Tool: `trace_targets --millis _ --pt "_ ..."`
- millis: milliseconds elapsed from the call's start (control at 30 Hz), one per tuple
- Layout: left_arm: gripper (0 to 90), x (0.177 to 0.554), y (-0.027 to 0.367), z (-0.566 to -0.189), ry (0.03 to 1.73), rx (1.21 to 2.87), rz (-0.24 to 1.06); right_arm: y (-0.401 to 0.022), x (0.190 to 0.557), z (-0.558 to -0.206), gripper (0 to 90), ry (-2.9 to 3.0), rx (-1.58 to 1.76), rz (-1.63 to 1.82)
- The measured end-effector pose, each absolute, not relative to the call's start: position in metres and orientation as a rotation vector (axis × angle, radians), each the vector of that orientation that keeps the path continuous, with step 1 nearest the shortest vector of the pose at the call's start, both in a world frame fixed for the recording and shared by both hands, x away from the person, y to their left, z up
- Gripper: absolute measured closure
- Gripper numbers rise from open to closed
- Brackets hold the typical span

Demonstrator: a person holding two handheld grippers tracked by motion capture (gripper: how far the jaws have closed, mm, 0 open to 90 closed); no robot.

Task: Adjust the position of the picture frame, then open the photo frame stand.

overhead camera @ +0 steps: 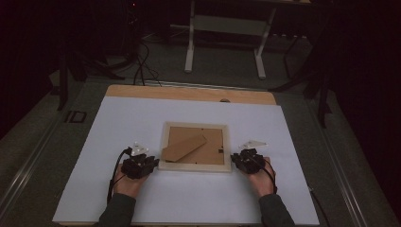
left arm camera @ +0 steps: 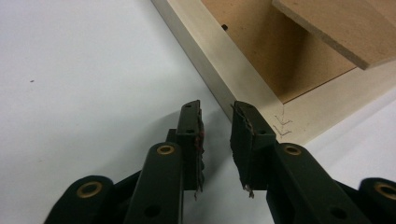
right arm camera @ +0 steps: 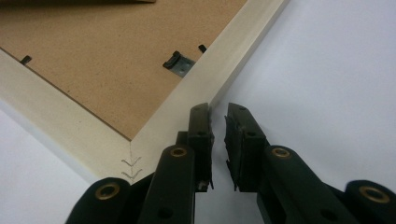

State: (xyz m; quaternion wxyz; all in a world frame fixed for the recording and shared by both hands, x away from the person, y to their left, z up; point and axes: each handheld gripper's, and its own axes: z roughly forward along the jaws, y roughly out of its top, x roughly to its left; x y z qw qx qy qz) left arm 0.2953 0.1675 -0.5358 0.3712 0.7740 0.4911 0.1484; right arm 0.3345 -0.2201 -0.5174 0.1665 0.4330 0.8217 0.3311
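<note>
Picture frame [overhead camera: 195, 164], lying face down near the middle of the white sheet [overhead camera: 142, 113] that covered the desk [overhead camera: 189, 93], with its brown backing board [overhead camera: 213, 142] uppermost and the fold-out easel stand [overhead camera: 184, 147] angled across that board. The left gripper [overhead camera: 152, 163] sat just beside the frame's near left corner, the right gripper [overhead camera: 235, 160] just beside its near right corner; each was released, jaws parted a little with nothing between them. In the left gripper view the gap between the jaws [left arm camera: 215, 135] lay just off the frame's outer edge; in the right gripper view the gap [right arm camera: 218, 135] lay likewise beside the pale rail [right arm camera: 219, 70].

The frame appeared light and stiff, its pale rails stapled at the mitred corners [right arm camera: 130, 168]. If it held glass, which could not be told from the back, it would have been fragile. The rails seemed the soundest place to grip, at mid-length rather than at a joint; the stand looked too flimsy to lift by. A small metal hanger [right arm camera: 177, 63] and turn clips [right arm camera: 25, 59] sat at the board's edge.

Around the frame the sheet was bare; beyond it stood table legs [overhead camera: 189, 42] and cables [overhead camera: 142, 66], well apart.
</note>
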Motion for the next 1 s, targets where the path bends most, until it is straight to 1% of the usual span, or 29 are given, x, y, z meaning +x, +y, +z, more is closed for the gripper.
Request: trace_targets --millis 333,700,1000 --pt "70.6 0.296 0.17 -0.535 1.283 1.975 0.383 -0.222 0.335 -0.518 79.2 2.35 1.23 0.94" --pt "62.1 0.295 0.178 -0.528 1.303 1.906 0.411 -0.224 0.335 -0.516 75.3 2.332 1.239 0.958" --pt "55.7 0.292 0.186 -0.512 1.333 1.85 0.426 -0.227 0.334 -0.515 72.6 2.324 1.253 0.985"
